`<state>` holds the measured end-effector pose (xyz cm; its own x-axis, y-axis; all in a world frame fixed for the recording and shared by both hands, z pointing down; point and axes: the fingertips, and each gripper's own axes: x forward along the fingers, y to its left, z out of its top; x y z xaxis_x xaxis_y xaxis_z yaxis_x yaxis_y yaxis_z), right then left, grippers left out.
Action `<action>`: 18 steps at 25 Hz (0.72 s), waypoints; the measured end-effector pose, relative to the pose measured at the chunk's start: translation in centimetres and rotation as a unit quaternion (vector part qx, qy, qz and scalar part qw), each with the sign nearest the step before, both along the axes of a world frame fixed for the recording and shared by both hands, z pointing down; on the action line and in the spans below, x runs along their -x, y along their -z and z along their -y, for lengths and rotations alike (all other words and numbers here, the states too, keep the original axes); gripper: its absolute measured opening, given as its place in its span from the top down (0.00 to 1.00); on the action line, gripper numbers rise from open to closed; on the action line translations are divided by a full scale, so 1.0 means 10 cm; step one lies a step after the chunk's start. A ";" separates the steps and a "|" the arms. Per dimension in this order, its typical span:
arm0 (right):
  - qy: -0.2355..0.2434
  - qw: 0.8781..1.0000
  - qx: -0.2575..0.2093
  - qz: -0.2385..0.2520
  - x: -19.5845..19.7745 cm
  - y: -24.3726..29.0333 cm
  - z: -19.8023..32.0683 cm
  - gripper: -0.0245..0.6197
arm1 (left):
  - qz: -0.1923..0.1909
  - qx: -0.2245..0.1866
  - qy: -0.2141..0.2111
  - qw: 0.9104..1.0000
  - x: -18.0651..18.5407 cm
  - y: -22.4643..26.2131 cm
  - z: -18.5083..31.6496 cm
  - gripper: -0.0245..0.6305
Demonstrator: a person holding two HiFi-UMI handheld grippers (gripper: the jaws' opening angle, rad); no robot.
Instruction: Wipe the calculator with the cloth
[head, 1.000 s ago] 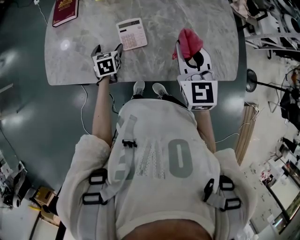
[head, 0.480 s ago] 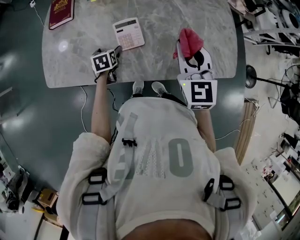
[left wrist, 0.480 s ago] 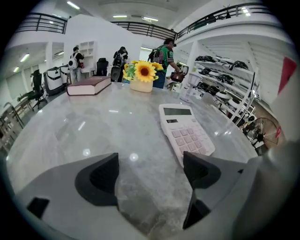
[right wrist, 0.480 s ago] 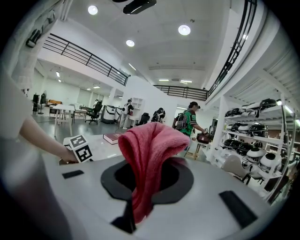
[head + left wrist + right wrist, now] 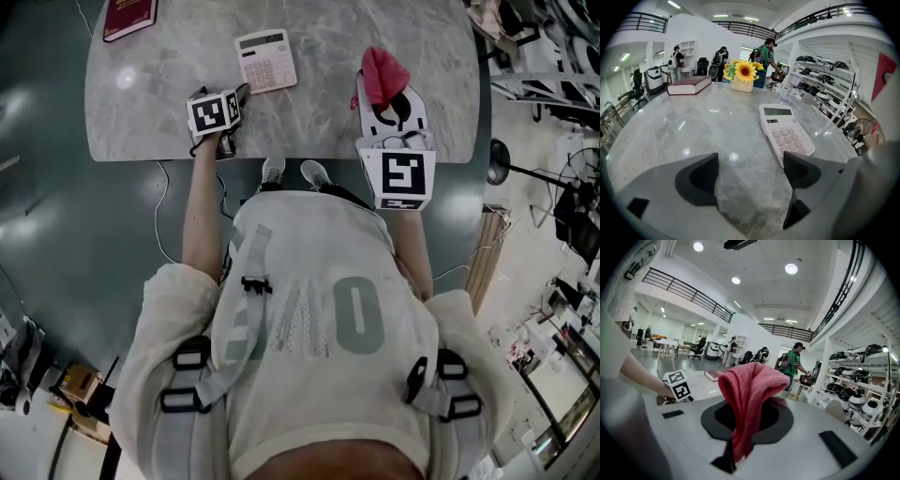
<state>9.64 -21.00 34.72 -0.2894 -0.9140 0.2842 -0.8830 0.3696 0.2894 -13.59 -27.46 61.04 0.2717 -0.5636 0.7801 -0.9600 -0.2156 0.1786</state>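
Above the grey marble table (image 5: 684, 126), left gripper (image 5: 750, 176) gapes empty, right gripper (image 5: 749, 420) pinches red cloth (image 5: 749, 380)

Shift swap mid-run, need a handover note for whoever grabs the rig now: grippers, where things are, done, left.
Left gripper: open, empty, low over the table, its jaws just short of the calculator's near edge.
Right gripper: shut on the red cloth, which bunches up above the jaws.
The calculator lies flat, keys up, ahead of the left gripper. The cloth is off to its right, not touching it.
Done: cloth picked up.
Left: bring the cloth over and wipe the calculator. The left gripper looks well placed to steady it.
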 end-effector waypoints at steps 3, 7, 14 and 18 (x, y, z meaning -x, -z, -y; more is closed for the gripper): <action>0.010 0.999 -0.002 -0.031 0.06 -0.02 0.13 0.87 | 0.001 0.002 0.000 1.000 0.01 -0.01 -0.02 0.32; 0.052 0.995 0.011 -0.079 0.18 -0.08 0.53 0.87 | 0.000 0.002 0.003 1.000 -0.02 -0.02 -0.02 0.32; 0.133 0.966 0.035 -0.221 0.61 -0.45 1.34 0.88 | 0.003 0.022 0.002 1.000 -0.01 -0.03 0.02 0.32; 0.204 0.913 0.042 -0.351 0.91 -0.94 1.52 0.88 | 0.001 0.041 -0.005 0.999 -0.03 -0.08 0.04 0.32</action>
